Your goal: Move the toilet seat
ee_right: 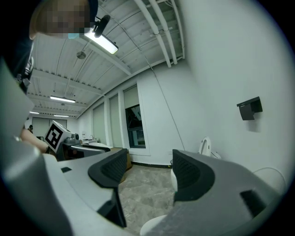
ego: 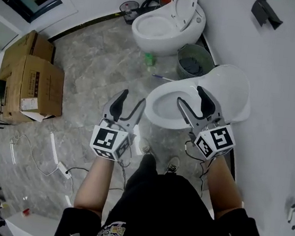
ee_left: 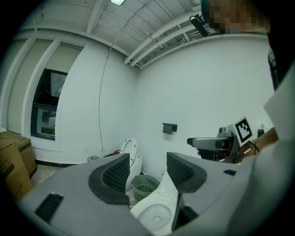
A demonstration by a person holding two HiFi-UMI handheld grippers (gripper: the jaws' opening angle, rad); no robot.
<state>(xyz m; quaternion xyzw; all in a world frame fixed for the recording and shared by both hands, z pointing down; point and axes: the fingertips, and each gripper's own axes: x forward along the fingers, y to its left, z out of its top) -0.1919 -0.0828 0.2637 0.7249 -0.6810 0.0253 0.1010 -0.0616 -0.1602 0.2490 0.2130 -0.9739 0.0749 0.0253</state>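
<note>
While both hand-held grippers [ego: 131,99] [ego: 191,95] gape (empty), the toilet seat [ego: 231,90] stands raised — lengthwise upright.

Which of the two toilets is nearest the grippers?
The near toilet, under the right gripper; the other toilet stands farther off, beyond the green bin.

The right tongs [ego: 189,94] hide part of the near toilet [ego: 164,111]; the box label [ego: 29,104] is illegible
</note>
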